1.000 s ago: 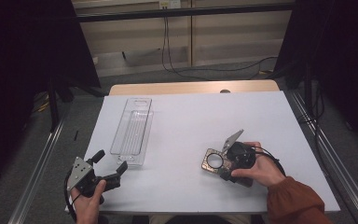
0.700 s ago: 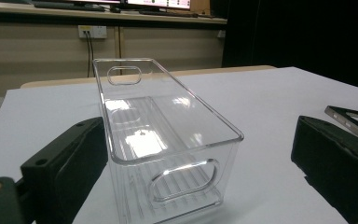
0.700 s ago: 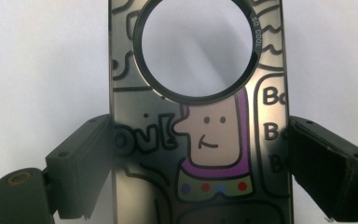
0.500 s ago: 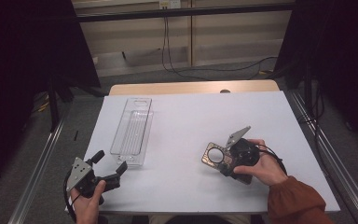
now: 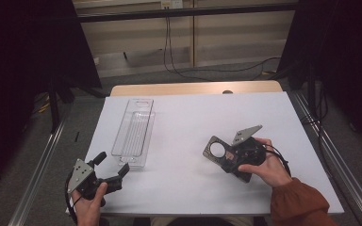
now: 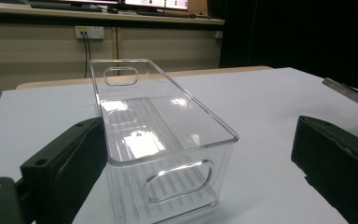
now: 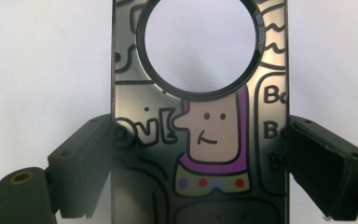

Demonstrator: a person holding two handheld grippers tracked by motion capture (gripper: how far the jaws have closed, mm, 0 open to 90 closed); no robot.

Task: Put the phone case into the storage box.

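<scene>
The right gripper [image 5: 226,157] clamps a dark phone case [image 7: 200,116] by its long edges, holding it low over the white table [image 5: 193,117], right of centre, with bare surface on every side. The left gripper [image 5: 109,165] rests at the near left corner, jaws apart and holding nothing. A clear bin [image 6: 161,135] stands just ahead of it, well apart from the case.
</scene>
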